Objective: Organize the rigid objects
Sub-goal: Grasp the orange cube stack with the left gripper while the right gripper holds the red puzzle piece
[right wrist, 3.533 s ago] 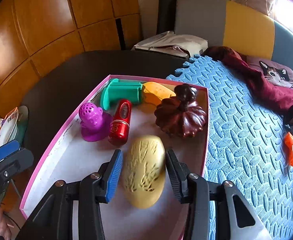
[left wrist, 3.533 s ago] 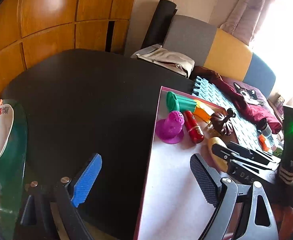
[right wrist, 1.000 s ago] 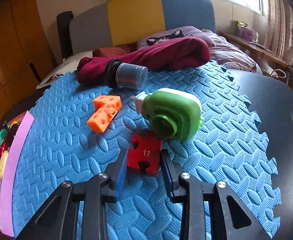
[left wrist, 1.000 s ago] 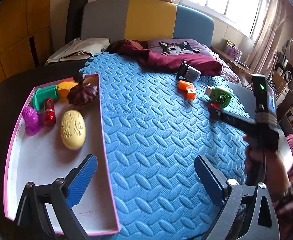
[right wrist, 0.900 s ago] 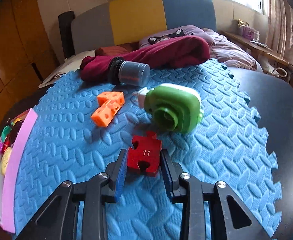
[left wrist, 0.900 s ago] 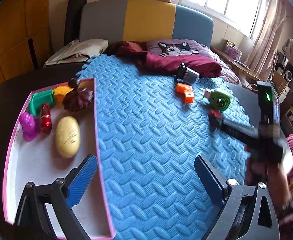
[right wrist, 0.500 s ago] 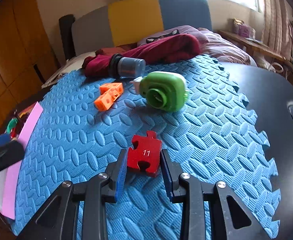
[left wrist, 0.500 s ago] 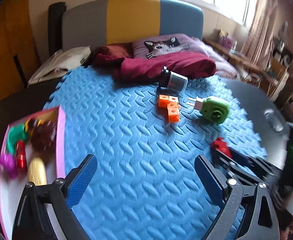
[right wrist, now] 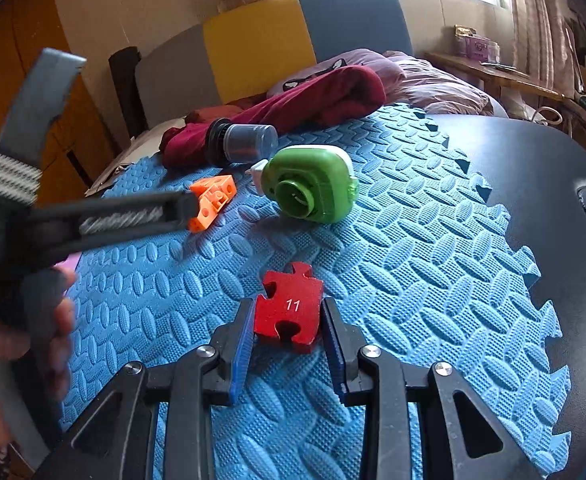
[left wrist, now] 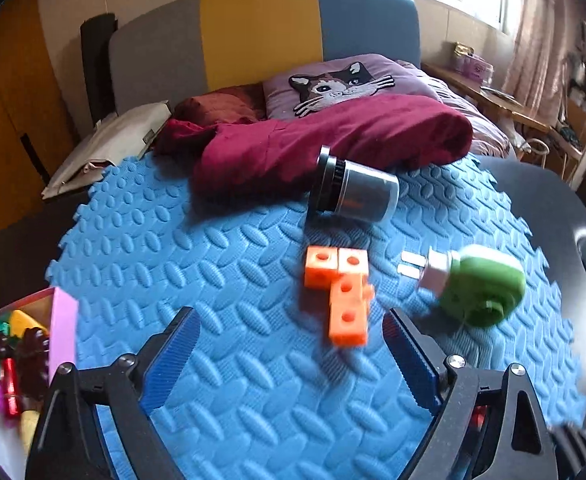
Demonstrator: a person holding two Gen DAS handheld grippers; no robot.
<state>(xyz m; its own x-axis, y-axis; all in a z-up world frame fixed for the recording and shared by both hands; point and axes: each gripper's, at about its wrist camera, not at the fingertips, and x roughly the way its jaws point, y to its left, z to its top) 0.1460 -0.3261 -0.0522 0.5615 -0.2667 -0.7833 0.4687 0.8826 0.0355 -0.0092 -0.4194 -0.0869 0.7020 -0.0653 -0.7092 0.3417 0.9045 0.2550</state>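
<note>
My right gripper (right wrist: 287, 312) is shut on a red puzzle piece (right wrist: 293, 300) marked 11, just above the blue foam mat (right wrist: 413, 280). My left gripper (left wrist: 289, 340) points down at the mat with its jaws wide and closing. An orange block cluster (left wrist: 343, 296) lies just ahead, near the right finger, and no pad touches it. The right wrist view shows the left gripper's dark fingers (right wrist: 133, 212) beside the orange blocks (right wrist: 213, 198). A green round plug device (left wrist: 481, 290) and a dark jar (left wrist: 353, 196) lie further on. The pink tray (left wrist: 63, 332) holds several toys.
A maroon cloth (left wrist: 333, 140) and a cat pillow (left wrist: 341, 80) lie at the mat's far edge. Black table top (right wrist: 533, 168) surrounds the mat on the right. A person's hand (right wrist: 9, 344) holds the left gripper. A padded headboard (left wrist: 261, 32) stands behind.
My left gripper has swung right from the pink tray across the mat to the orange blocks. The right gripper keeps the red piece and has drawn back slightly from the green device.
</note>
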